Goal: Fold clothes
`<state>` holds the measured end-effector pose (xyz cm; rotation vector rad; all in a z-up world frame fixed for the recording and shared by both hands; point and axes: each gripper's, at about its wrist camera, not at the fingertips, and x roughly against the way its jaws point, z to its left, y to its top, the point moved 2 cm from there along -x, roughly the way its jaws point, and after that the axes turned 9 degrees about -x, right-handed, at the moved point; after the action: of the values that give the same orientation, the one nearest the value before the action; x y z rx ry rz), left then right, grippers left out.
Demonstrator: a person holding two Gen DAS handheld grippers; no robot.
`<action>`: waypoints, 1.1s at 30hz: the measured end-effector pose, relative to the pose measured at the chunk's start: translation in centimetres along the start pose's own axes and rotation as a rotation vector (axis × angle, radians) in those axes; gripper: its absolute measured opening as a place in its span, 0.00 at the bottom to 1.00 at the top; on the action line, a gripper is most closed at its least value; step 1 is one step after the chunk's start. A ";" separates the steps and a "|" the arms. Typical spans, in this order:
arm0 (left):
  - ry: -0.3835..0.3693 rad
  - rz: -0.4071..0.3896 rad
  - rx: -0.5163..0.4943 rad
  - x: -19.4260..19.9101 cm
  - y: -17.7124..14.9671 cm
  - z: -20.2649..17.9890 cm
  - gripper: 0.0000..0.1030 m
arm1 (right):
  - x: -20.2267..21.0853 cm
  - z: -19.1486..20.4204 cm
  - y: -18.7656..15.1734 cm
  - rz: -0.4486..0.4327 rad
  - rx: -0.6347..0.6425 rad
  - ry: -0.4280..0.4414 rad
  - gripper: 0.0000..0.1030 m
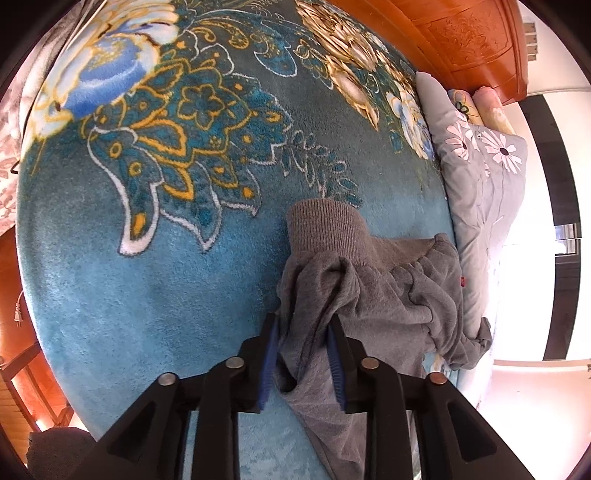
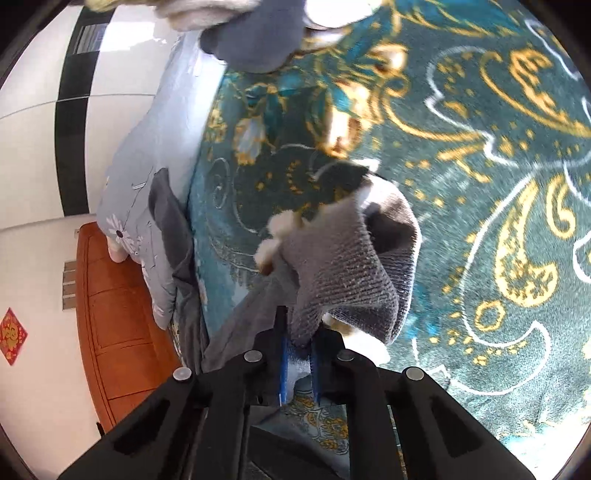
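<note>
A grey sweat garment point(image 1: 373, 295) lies bunched on a blue patterned blanket point(image 1: 147, 295), its ribbed cuff point(image 1: 325, 229) pointing away. My left gripper point(image 1: 304, 332) is shut on a fold of the grey garment near its edge. In the right wrist view my right gripper point(image 2: 299, 332) is shut on another ribbed cuff point(image 2: 343, 273) of the grey garment, lifted above the blanket point(image 2: 480, 221); the cuff's pale fleece lining shows. The rest of the garment point(image 2: 173, 236) hangs away to the left.
A grey pillow with white flowers point(image 1: 484, 173) lies along the blanket's right edge, below a carved wooden headboard point(image 1: 461, 33). In the right wrist view the same pillow point(image 2: 147, 147) and headboard point(image 2: 122, 314) are at left. Other folded cloth point(image 2: 255, 33) lies at the top.
</note>
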<state>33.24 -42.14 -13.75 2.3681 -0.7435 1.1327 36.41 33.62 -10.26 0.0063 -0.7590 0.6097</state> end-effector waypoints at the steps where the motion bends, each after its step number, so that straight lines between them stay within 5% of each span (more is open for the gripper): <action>1: -0.008 0.007 -0.005 0.1 -0.1 0.0 0.36 | 0.9 1.7 0.0 -0.017 0.046 0.029 0.09; 5: -0.027 0.020 -0.030 0.3 -0.4 0.2 0.54 | 6.0 8.1 -0.2 -0.124 0.272 0.183 0.09; 8: -0.042 0.015 -0.002 -0.1 -0.6 0.7 0.56 | 6.6 7.6 0.9 -0.162 0.326 0.075 0.09; 11: -0.051 0.015 0.025 -0.9 -0.6 0.7 0.56 | 4.2 2.2 2.8 -0.122 0.192 -0.115 0.09; 17: -0.024 -0.010 0.019 -2.8 0.8 -0.4 0.56 | 3.4 -1.6 2.7 -0.109 0.074 -0.116 0.09; 20: -0.014 -0.032 0.003 -3.3 1.1 -0.8 0.52 | 4.1 -1.3 3.0 -0.119 0.085 -0.098 0.09; 21: -0.012 -0.036 -0.002 -3.4 1.1 -1.0 0.37 | 4.3 -1.1 2.9 -0.121 0.096 -0.097 0.09; 24: 0.015 -0.029 0.001 -3.7 1.2 -1.6 0.17 | 4.5 -0.8 2.5 -0.118 0.101 -0.102 0.09; 28: -0.011 -0.056 0.022 -2.5 3.0 -3.7 0.12 | 4.3 0.3 2.2 -0.106 0.103 -0.104 0.09; 33: -0.162 -0.171 -0.123 3.0 6.5 -11.2 0.11 | 4.6 6.7 2.9 -0.115 0.210 -0.035 0.09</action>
<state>24.30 -41.69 -4.00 2.3868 -0.6300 0.8101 33.20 36.94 -2.98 0.2528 -0.7200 0.5789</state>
